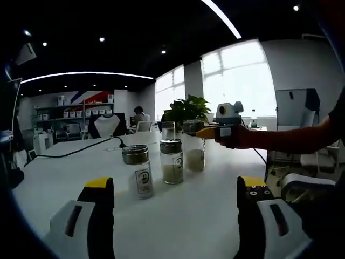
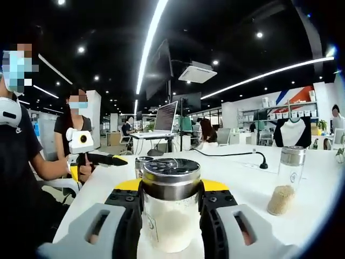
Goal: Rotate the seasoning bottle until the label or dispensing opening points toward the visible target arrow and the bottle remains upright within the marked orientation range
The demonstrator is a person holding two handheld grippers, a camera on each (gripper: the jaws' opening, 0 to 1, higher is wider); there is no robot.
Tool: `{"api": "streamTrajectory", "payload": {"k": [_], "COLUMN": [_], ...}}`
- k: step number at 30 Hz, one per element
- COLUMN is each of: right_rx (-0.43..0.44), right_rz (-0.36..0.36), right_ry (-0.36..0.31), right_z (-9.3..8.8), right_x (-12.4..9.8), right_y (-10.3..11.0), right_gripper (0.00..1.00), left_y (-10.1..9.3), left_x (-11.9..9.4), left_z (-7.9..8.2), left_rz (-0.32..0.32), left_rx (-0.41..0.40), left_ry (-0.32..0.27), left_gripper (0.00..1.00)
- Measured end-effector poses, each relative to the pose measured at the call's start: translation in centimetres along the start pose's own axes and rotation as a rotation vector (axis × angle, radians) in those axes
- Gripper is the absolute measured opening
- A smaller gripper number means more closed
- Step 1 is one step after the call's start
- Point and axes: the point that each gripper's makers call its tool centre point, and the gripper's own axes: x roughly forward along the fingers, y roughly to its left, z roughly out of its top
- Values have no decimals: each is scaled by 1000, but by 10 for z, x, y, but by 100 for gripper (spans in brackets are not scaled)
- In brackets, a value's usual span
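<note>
Right claw (image 2: pixel 171 208) clamped on upright seasoning bottle (image 2: pixel 171 208), steel cap, pale contents; left claw (image 1: pixel 175 202) apart above table (image 1: pixel 183 216).

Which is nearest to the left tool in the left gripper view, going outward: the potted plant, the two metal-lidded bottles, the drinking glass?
1. Left lidded bottle, just ahead.
2. Right lidded bottle, slightly beyond.
3. Drinking glass, behind them.
4. Potted plant, at the table's far edge.
</note>
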Motion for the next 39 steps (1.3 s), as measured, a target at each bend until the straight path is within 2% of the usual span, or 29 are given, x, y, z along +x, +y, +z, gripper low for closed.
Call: {"api": "streamTrajectory", "payload": {"k": [6,14,39], "right_rx": [-3,-7,-8], "right_rz": [14,-39,-73], "right_ry": [-16,-19,-1], "right_z": [1,1,2], "right_x": [-1,-3,-5], "right_y": [-1,-2,-6], "right_gripper": [38,38,38], "left_y": [1,0,1], "left_x": [-1,-1,-2], "left_z": [-1,-2,0], "left_rz": [3,1,7], "left_rx": [0,-4,-5], "left_ry": [4,4,4], "left_gripper": [100,100,100]}}
